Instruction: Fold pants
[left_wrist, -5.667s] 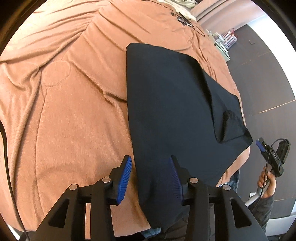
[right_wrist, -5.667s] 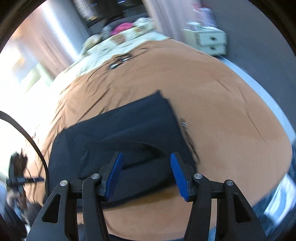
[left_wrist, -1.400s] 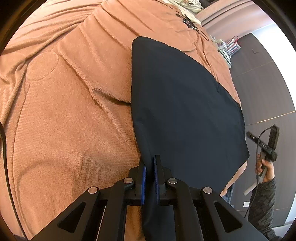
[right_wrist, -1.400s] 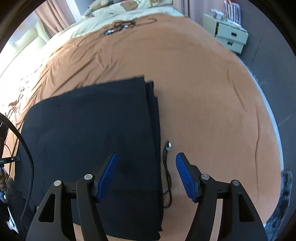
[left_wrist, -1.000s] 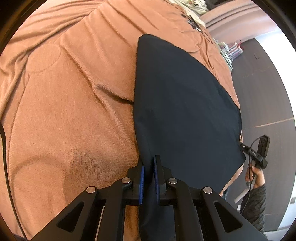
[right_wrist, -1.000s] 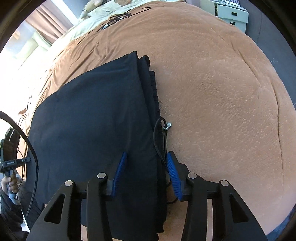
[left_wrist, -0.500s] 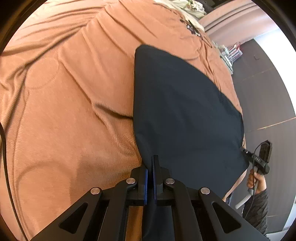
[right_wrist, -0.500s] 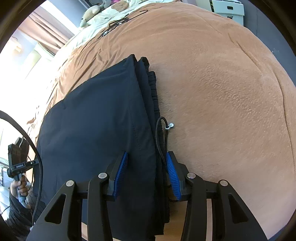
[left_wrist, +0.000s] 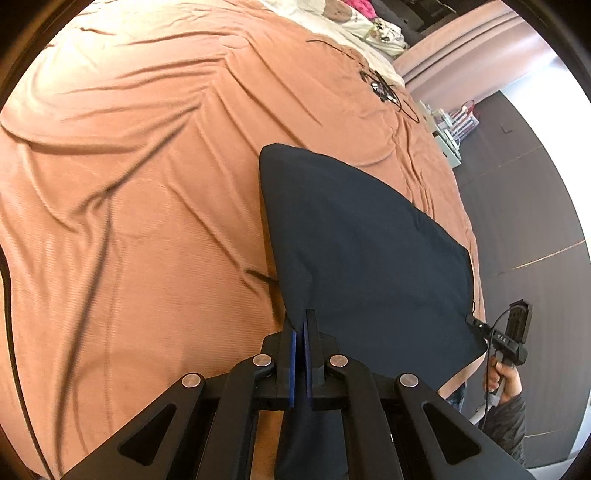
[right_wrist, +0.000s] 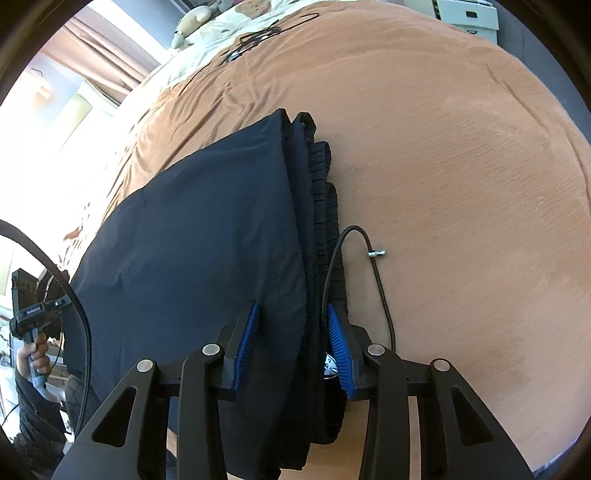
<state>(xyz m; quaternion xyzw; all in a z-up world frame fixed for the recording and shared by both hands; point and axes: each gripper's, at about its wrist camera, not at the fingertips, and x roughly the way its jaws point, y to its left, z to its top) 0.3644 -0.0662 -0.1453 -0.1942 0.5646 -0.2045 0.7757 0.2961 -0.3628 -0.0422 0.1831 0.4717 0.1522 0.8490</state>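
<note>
Clearly the black pants (left_wrist: 362, 258) were soft and light. They lay already folded into a flat stack on the brown blanket (left_wrist: 129, 221) of the bed, near the edge where the person stood. The cloth looked thin and a little smooth, so the layers could slide on each other when lifted.

The left gripper (left_wrist: 300, 354) was closed tight on the near left corner of the stack, with the fabric pinched between its blue pads. The right gripper (right_wrist: 291, 347) stood at the waistband side, where the gathered elastic band (right_wrist: 325, 206) and a loose drawstring (right_wrist: 376, 288) showed. Its jaws were half wide and closing, with the thick layered edge between them, but the pads did not seem to press yet.

I judged that the best hold was on these two near corners, taking all the layers together; the drawstring could slip in and be caught.
</note>
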